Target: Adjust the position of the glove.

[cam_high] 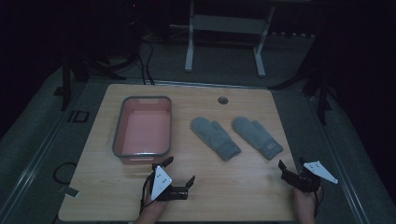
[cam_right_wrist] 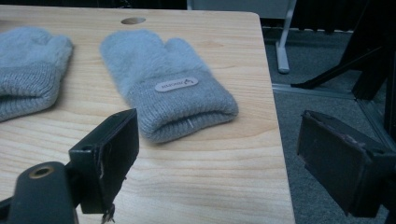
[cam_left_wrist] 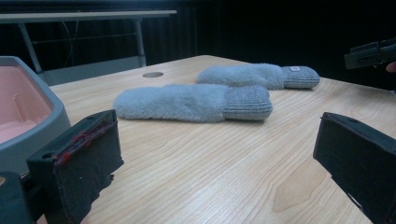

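Two grey fuzzy mittens lie flat on the wooden table [cam_high: 219, 184]. The left mitten [cam_high: 215, 137] [cam_left_wrist: 194, 101] [cam_right_wrist: 28, 70] is at the centre. The right mitten [cam_high: 257, 136] [cam_left_wrist: 261, 76] [cam_right_wrist: 166, 84] carries a small pale label on its cuff. A pink bin with a grey rim [cam_high: 142, 130] [cam_left_wrist: 28, 105] stands empty at the left. My left gripper [cam_high: 180, 170] [cam_left_wrist: 215, 158] is open near the front edge, just in front of the bin, holding nothing. My right gripper [cam_high: 290, 164] [cam_right_wrist: 217, 154] is open at the table's front right corner, short of the right mitten's cuff.
A round cable hole [cam_high: 223, 100] [cam_right_wrist: 133, 21] sits near the table's far edge. Beyond the table stands a white desk frame [cam_high: 224, 42] on a grey floor. Dark stand legs [cam_high: 322, 88] flank the table on the right, and cables [cam_high: 144, 60] trail at the back left.
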`<state>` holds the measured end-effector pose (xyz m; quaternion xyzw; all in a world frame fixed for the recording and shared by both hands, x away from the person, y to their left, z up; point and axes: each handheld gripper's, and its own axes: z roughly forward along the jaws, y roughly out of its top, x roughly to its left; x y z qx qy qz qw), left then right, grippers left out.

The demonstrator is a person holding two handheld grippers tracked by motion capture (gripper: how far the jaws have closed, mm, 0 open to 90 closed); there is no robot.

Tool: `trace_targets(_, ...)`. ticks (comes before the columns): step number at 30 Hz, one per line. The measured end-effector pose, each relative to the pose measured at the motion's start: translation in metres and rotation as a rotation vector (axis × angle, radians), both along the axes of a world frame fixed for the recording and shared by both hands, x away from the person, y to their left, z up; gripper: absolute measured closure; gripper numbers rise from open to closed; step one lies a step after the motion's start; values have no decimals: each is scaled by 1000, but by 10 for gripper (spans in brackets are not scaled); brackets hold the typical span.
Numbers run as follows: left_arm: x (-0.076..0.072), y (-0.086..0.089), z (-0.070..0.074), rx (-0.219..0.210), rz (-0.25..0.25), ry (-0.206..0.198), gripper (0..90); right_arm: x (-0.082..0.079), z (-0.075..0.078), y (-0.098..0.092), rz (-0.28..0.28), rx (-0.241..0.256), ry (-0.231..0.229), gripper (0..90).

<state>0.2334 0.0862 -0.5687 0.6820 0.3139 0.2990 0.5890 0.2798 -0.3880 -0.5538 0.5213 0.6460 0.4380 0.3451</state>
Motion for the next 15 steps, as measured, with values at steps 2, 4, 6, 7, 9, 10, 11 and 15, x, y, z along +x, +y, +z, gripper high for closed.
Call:
trace_targets(2, 0, 0, 0, 0, 1, -1, 10, 1, 3, 0, 8, 1, 10, 129)
trace_targets(4, 0, 0, 0, -4, -1, 0, 10, 1, 9, 0, 14, -11, 17, 125)
trace_targets(6, 0, 1, 0, -12, -6, 5, 10, 2, 18, 0, 34, 16, 22, 115)
trace_targets(7, 0, 1, 0, -12, -6, 5, 10, 2, 18, 0, 34, 16, 22, 115)
trace_targets(9, 1, 2, 0, -28, -3, 15, 10, 3, 31, 2, 53, 40, 24, 114)
trace_targets(10, 1, 2, 0, -28, -3, 15, 10, 3, 31, 2, 53, 40, 24, 114)
trace_targets(11, 1, 3, 0, -36, 1, 19, 10, 4, 36, 4, 58, 30, 24, 115)
trace_targets(15, 2, 3, 0, -46, -7, 25, 11, 10, 59, 8, 115, 31, 44, 139)
